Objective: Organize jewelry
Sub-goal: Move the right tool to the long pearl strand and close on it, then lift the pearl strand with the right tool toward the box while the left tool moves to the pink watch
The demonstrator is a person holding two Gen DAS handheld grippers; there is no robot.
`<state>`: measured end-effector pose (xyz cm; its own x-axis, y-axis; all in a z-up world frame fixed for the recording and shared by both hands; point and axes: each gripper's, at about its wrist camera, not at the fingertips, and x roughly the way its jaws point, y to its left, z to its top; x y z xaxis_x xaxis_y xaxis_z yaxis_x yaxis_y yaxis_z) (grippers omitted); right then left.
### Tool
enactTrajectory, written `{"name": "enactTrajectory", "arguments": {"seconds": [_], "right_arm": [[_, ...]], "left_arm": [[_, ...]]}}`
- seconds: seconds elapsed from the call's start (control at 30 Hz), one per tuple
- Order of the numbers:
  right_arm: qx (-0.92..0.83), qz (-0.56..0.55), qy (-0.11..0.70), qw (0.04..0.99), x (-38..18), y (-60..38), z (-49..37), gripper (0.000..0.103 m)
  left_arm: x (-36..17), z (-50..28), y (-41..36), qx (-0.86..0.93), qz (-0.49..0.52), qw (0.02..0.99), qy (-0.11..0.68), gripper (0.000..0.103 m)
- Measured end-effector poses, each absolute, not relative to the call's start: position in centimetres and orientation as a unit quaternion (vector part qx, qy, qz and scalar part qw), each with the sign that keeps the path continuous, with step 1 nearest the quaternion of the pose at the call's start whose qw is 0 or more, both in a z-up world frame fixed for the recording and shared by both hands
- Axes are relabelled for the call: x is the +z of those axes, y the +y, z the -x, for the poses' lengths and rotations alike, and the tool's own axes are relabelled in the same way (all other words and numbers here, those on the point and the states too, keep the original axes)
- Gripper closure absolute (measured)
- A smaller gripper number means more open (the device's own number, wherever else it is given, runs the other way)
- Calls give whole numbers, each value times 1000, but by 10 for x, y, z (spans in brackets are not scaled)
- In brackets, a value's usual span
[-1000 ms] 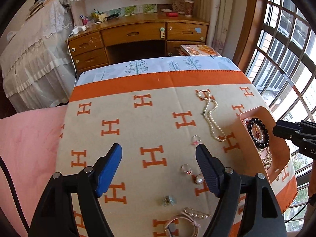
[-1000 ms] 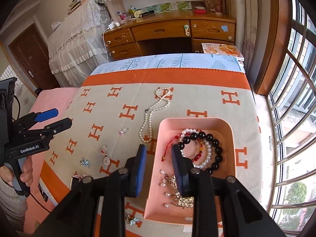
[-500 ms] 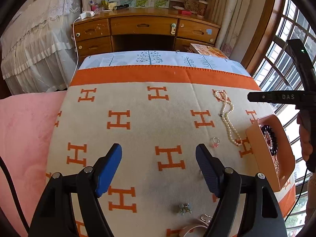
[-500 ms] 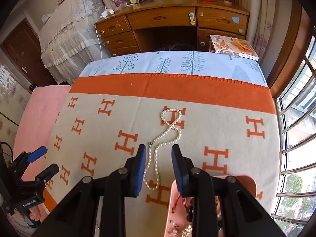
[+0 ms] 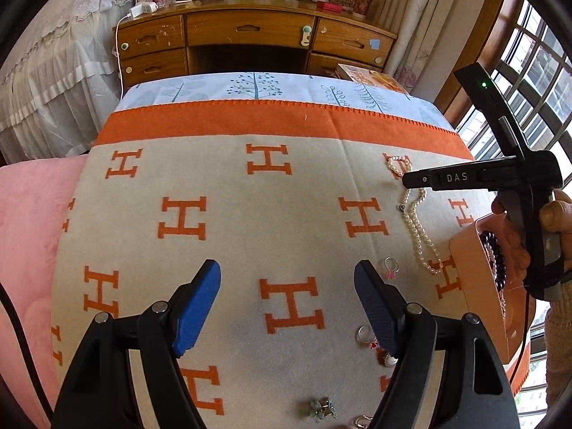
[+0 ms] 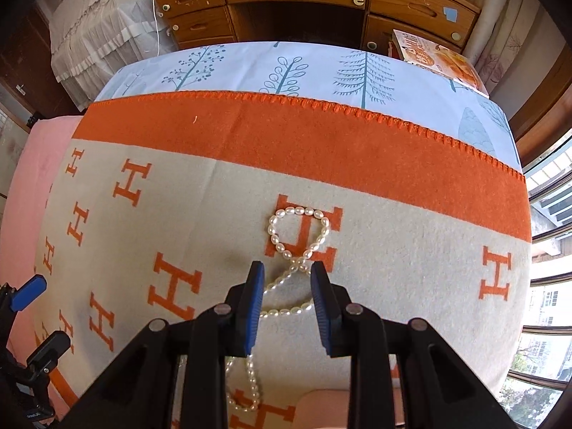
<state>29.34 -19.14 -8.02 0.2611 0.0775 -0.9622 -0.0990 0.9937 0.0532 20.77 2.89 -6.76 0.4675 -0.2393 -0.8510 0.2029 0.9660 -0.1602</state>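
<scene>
Two tools spread, right tool [image 6: 287, 279] straddling the pearl necklace [image 6: 298, 230] crossing, left tool [image 5: 287, 282] view alone showing rings [image 5: 390, 264] and pink tray [image 5: 475, 286].

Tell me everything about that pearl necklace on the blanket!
The pearl necklace is one long string of small, shiny white beads, oval like rice grains. It lies flat on the cream and orange blanket, twisted so its far end makes a loop over an orange H. The right gripper is open with the crossing between its blue fingers, not squeezing it.
</scene>
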Motion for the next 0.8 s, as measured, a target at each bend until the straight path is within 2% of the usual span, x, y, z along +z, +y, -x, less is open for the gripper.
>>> {"name": "enactTrajectory", "arguments": {"seconds": [0.37, 0.4, 0.43, 0.47, 0.8], "right_arm": [[57, 52, 603, 794, -87, -187, -299, 76], [56, 55, 601, 795, -86, -187, -299, 81], [56, 58, 599, 796, -86, -187, -298, 94], [56, 57, 599, 797, -85, -186, -297, 98], [84, -28, 562, 823, -63, -202, -273, 98]], "left_arm": [[-71, -211, 20, -142, 17, 852, 504, 27], [-70, -211, 19, -143, 17, 852, 504, 27], [-70, -210, 19, -143, 17, 852, 503, 27], [-69, -210, 19, -143, 17, 852, 503, 27], [-60, -204, 13, -144, 9, 854, 500, 27]]}}
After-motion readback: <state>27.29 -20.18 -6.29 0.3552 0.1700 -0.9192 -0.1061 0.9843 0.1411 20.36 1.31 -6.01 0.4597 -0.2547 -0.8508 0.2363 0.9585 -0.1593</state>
